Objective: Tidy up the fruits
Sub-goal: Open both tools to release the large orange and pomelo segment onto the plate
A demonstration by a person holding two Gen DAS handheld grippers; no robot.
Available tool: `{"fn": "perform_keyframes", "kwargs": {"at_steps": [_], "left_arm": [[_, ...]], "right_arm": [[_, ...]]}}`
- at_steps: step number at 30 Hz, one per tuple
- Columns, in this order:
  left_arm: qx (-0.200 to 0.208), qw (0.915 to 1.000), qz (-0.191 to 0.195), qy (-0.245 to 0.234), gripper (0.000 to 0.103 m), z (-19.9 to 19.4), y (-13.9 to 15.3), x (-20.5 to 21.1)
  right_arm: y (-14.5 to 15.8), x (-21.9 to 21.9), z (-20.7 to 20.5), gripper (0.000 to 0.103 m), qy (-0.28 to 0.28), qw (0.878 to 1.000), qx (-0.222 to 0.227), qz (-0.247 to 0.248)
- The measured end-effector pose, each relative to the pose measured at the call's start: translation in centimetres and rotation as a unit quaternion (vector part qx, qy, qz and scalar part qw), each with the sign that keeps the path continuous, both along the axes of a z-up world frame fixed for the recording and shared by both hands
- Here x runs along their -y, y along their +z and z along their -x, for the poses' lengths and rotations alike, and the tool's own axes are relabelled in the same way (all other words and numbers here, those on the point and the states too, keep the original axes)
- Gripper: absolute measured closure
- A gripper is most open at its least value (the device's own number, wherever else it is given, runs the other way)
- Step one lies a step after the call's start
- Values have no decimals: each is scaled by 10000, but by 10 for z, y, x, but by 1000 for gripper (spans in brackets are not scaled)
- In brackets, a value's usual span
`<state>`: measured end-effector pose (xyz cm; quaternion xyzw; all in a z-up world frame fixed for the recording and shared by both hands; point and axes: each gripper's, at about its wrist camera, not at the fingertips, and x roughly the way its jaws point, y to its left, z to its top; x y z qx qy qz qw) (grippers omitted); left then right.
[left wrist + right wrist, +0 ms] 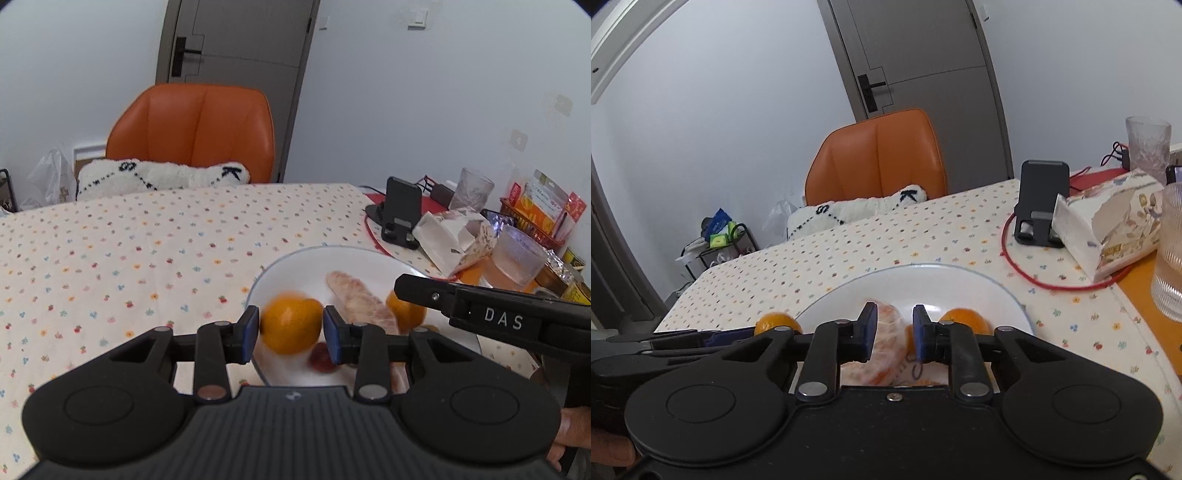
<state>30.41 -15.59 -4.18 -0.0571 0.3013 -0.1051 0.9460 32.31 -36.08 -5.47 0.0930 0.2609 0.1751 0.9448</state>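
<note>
My left gripper (291, 330) is shut on an orange (291, 325), held just above the near left rim of a white plate (332, 250). On the plate lie a long plastic-wrapped peeled fruit (360, 301), a second orange (408, 312) and a small red fruit (319, 358). My right gripper (400, 288) reaches in from the right over the second orange. In the right wrist view its pads (868, 328) stand narrowly apart with the wrapped fruit (892, 326) showing between them; whether they touch it is unclear. The held orange (777, 322) is at the left, the second orange (964, 317) on the plate (923, 266).
The floral tablecloth (147, 258) spreads to the left. On the right stand a black phone stand (400, 210), a tissue box (454, 240), ribbed glasses (519, 258) and a basket of snack packets (543, 210). An orange chair (195, 129) with a white cushion sits behind the table.
</note>
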Motion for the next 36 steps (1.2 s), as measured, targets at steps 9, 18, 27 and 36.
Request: {"fn": "perform_keyframes", "kwargs": {"at_steps": [9, 18, 27, 36], "left_arm": [[-9, 9998, 38, 182, 56, 7, 7, -15], [44, 9997, 112, 209, 35, 27, 16, -26], [87, 9997, -61, 239, 25, 47, 30, -36], [160, 9989, -201, 387, 16, 73, 45, -50]], "right_arm": [[0, 3, 4, 81, -37, 9999, -34, -162], [7, 8, 23, 80, -111, 9995, -103, -265], [18, 3, 43, 72, -77, 9996, -118, -237], [28, -10, 60, 63, 77, 9996, -144, -248]]}}
